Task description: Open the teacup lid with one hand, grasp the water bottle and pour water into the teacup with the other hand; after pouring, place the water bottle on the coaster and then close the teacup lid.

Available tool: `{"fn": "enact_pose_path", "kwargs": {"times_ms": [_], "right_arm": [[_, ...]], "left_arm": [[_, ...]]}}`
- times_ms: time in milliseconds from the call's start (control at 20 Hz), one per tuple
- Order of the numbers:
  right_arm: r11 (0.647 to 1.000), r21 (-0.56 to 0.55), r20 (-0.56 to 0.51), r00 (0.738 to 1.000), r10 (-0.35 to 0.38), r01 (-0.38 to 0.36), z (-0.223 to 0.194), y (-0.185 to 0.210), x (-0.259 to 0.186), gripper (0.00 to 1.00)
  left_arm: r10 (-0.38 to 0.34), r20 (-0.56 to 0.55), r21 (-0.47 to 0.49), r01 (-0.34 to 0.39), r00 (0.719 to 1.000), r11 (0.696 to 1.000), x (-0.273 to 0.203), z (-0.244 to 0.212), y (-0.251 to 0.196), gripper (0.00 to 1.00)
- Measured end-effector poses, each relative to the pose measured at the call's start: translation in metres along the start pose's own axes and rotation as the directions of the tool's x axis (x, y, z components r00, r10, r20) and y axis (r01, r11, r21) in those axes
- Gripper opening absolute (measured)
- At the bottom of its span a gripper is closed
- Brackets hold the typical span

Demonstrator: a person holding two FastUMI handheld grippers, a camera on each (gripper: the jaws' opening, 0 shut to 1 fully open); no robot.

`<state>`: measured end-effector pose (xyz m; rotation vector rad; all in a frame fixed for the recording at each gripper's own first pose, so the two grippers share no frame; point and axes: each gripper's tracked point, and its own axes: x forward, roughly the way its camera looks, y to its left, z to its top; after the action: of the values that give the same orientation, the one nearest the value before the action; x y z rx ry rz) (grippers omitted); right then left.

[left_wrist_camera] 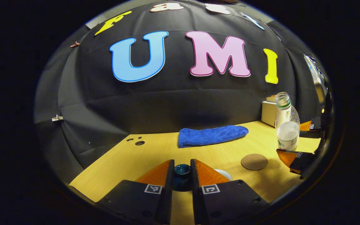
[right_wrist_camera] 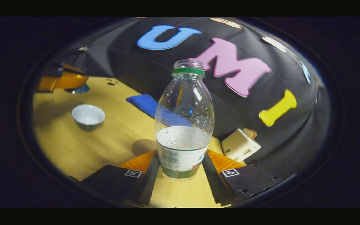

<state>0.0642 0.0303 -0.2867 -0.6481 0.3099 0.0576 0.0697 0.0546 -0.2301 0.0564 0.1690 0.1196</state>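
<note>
Half-full, the water bottle [right_wrist_camera: 183, 125] looks slippery and sloshy; right gripper [right_wrist_camera: 181, 168] squeezes it low. Left gripper [left_wrist_camera: 182, 175] pinches the lid [left_wrist_camera: 182, 171] knob.

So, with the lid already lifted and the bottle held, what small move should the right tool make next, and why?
Probably carry the water bottle toward the teacup before tilting. The right tool grips the uncapped bottle upright, the cup stands open apart from it, and the left tool holds the lid off the cup.
</note>
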Motion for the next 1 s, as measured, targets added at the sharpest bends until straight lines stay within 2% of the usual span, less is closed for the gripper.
{"fn": "enact_pose_path", "kwargs": {"times_ms": [100, 300, 450, 500, 600, 1000], "right_arm": [[0.988, -0.153, 0.045, 0.999, -0.012, 0.019, 0.016, 0.003, 0.004, 0.75], [0.956, -0.292, 0.055, 0.998, -0.004, 0.020, 0.025, 0.010, 0.015, 0.75], [0.913, -0.407, 0.041, 0.999, -0.024, 0.038, 0.024, 0.010, 0.022, 0.75], [0.901, -0.433, 0.040, 0.999, -0.025, 0.040, 0.024, 0.012, 0.024, 0.75], [0.874, -0.485, 0.042, 0.999, -0.020, 0.038, 0.023, 0.013, 0.028, 0.75], [0.738, -0.672, 0.092, 0.996, 0.004, 0.059, 0.038, 0.025, 0.041, 0.75]], "left_arm": [[0.013, -0.002, -0.008, -0.013, 1.000, 1.000, -0.003, -0.002, 0.007, 0.31], [0.042, -0.011, -0.029, -0.042, 0.999, 0.999, -0.008, -0.008, 0.024, 0.31], [0.054, -0.018, -0.044, -0.054, 0.998, 0.998, -0.012, -0.012, 0.032, 0.31], [0.055, -0.020, -0.046, -0.056, 0.998, 0.997, -0.014, -0.013, 0.034, 0.27], [0.058, -0.022, -0.045, -0.059, 0.998, 0.997, -0.016, -0.016, 0.037, 0.31], [0.059, -0.029, -0.050, -0.060, 0.998, 0.997, -0.022, -0.023, 0.041, 0.31]]}}
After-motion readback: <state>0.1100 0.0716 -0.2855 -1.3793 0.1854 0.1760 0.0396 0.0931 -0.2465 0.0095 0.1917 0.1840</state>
